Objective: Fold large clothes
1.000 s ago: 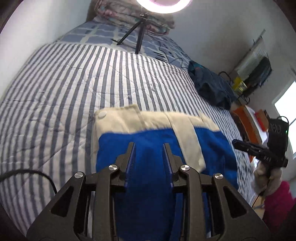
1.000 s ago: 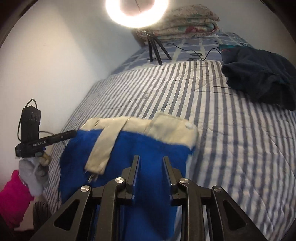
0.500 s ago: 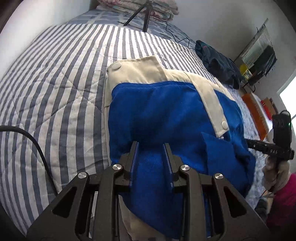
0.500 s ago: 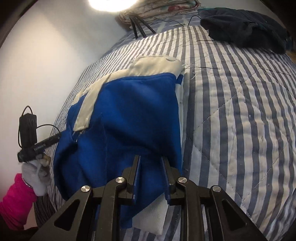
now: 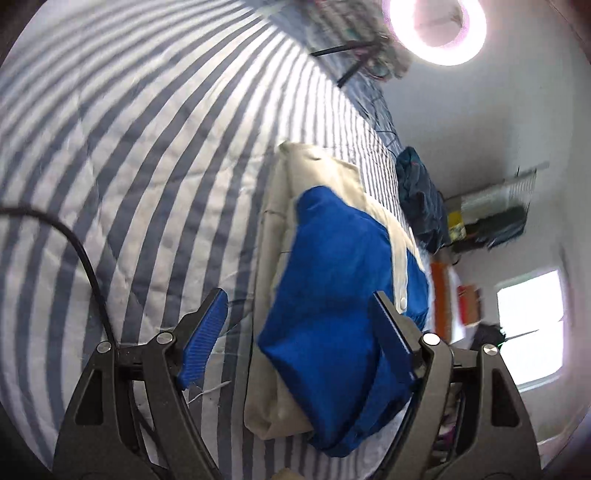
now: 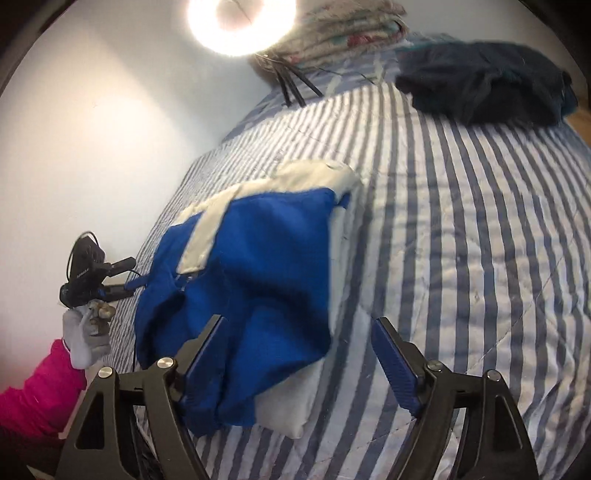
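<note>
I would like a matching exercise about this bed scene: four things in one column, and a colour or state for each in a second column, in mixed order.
Things:
1. folded garment
2. bed cover
3. ring light
4. right gripper

Colour or state:
A. striped blue and white
B. glowing, switched on
C. fingers apart, gripping nothing
D. blue with cream trim

Pairs: 1-D, 2-A, 3-B, 4-C

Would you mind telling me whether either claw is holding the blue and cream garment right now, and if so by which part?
Neither: the left claw and right claw have just opened, leaving the garment lying folded on the striped bed.
</note>
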{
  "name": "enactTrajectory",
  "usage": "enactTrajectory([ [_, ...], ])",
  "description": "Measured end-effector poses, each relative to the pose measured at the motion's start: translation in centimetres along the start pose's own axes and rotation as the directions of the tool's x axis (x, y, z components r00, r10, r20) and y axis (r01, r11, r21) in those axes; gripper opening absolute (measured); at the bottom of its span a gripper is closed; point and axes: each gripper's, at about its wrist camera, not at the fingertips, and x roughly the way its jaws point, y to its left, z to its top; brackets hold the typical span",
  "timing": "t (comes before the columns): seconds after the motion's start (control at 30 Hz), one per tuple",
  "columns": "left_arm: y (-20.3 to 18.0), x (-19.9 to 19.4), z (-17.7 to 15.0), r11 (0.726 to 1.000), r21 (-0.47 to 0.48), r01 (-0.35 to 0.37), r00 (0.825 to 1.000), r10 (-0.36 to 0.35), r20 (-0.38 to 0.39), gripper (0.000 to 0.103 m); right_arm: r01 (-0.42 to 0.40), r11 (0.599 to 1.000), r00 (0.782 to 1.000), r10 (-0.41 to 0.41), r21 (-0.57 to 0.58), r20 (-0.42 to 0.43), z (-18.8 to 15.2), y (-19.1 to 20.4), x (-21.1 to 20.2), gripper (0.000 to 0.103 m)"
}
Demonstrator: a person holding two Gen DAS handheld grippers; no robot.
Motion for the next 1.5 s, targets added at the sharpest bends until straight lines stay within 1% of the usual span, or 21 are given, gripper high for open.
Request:
enactTrajectory([
  [0.1, 2.2, 0.4, 0.5, 0.992, -0.093, 0.081, 0.997, -0.083, -0.012, 0.080, -0.034, 0.998, 0.999, 0.036, 0.054, -0.031, -0.2, -1.6, 0.7, 0.082],
  [0.17, 3.1, 0.6, 0.7, 0.987, -0.120, 0.106, 0.994, -0.109, -0.014, 0.080, -0.075, 0.992, 0.995, 0.080, 0.097, -0.052, -0.2, -2.5, 1.5, 0.082],
  [0.23, 3.5, 0.6, 0.4, 0.985, -0.121, 0.121, 0.992, -0.124, -0.015, 0.080, -0.096, 0.988, 0.993, 0.104, 0.121, -0.061, -0.2, -3.0, 2.1, 0.082],
  [0.33, 3.5, 1.1, 0.4, 0.987, -0.105, 0.125, 0.991, -0.129, -0.029, 0.079, -0.152, 0.974, 0.984, 0.166, 0.168, -0.071, -0.2, -3.8, 3.2, 0.081],
  [0.4, 3.3, 1.5, 0.7, 0.988, -0.096, 0.123, 0.991, -0.128, -0.038, 0.077, -0.196, 0.961, 0.977, 0.209, 0.193, -0.049, 0.0, -4.2, 3.6, 0.081],
  [0.5, 2.3, 2.7, 1.4, 0.990, -0.080, 0.119, 0.991, -0.124, -0.055, 0.073, -0.252, 0.941, 0.964, 0.264, 0.228, -0.025, 0.2, -4.7, 4.3, 0.081],
  [0.57, 1.5, 3.8, 1.7, 0.991, -0.071, 0.116, 0.990, -0.121, -0.067, 0.068, -0.266, 0.937, 0.961, 0.277, 0.226, -0.020, 0.2, -4.8, 4.4, 0.081],
  [0.67, 0.3, 5.1, 1.9, 0.995, -0.037, 0.096, 0.992, -0.099, -0.079, 0.066, -0.298, 0.927, 0.951, 0.309, 0.230, -0.016, 0.8, -4.6, 5.2, 0.072],
  [0.7, -0.2, 5.5, 2.0, 0.996, -0.017, 0.084, 0.993, -0.085, -0.083, 0.066, -0.306, 0.924, 0.948, 0.319, 0.231, -0.021, 0.8, -4.5, 5.6, 0.067],
  [0.73, -0.6, 5.8, 2.0, 0.997, -0.005, 0.072, 0.994, -0.072, -0.083, 0.066, -0.304, 0.925, 0.947, 0.319, 0.230, -0.029, 1.0, -4.2, 6.2, 0.066],
  [0.83, -1.4, 6.3, 1.9, 0.999, 0.019, 0.036, 0.996, -0.035, -0.079, 0.065, -0.286, 0.938, 0.954, 0.299, 0.198, -0.038, 1.4, -3.1, 6.8, 0.066],
  [0.87, -1.6, 6.4, 1.8, 0.999, 0.025, 0.023, 0.997, -0.021, -0.076, 0.063, -0.278, 0.941, 0.956, 0.290, 0.193, -0.041, 1.5, -2.8, 6.9, 0.066],
  [0.9, -1.7, 6.4, 1.8, 0.999, 0.033, 0.010, 0.997, -0.007, -0.074, 0.058, -0.271, 0.944, 0.958, 0.284, 0.188, -0.043, 1.5, -2.5, 6.9, 0.066],
  [0.97, -2.2, 6.5, 1.6, 0.998, 0.055, -0.023, 0.998, 0.026, -0.061, 0.051, -0.247, 0.953, 0.965, 0.259, 0.173, -0.049, 1.1, -2.2, 6.6, 0.060],
  [1.0, -2.6, 6.4, 1.5, 0.997, 0.065, -0.036, 0.998, 0.040, -0.051, 0.050, -0.225, 0.960, 0.970, 0.237, 0.165, -0.055, 1.1, -1.9, 6.6, 0.053],
  [1.03, -3.0, 6.5, 1.4, 0.996, 0.075, -0.047, 0.998, 0.050, -0.045, 0.044, -0.212, 0.964, 0.973, 0.223, 0.161, -0.057, 1.3, -1.7, 6.7, 0.049],
  [1.07, -3.5, 6.5, 1.3, 0.995, 0.086, -0.056, 0.998, 0.059, -0.038, 0.040, -0.191, 0.969, 0.978, 0.202, 0.155, -0.059, 1.3, -1.4, 6.6, 0.048],
  [1.17, -5.1, 6.4, 1.0, 0.988, 0.124, -0.094, 0.995, 0.095, -0.007, 0.031, -0.132, 0.984, 0.988, 0.140, 0.120, -0.062, 1.8, -0.1, 6.4, 0.039],
  [1.23, -6.2, 6.3, 0.8, 0.983, 0.146, -0.111, 0.994, 0.111, 0.010, 0.029, -0.082, 0.993, 0.994, 0.088, 0.087, -0.060, 2.2, 1.2, 5.9, 0.031],
  [1.33, -7.5, 6.0, 0.3, 0.975, 0.175, -0.135, 0.991, 0.130, 0.036, 0.026, -0.018, 0.999, 0.998, 0.020, 0.037, -0.053, 2.4, 2.8, 4.8, 0.026],
  [1.5, -9.0, 4.7, -0.7, 0.967, 0.210, -0.142, 0.989, 0.131, 0.067, 0.023, 0.071, 0.996, 0.997, -0.073, -0.050, -0.029, 2.6, 5.9, 3.3, 0.023],
])
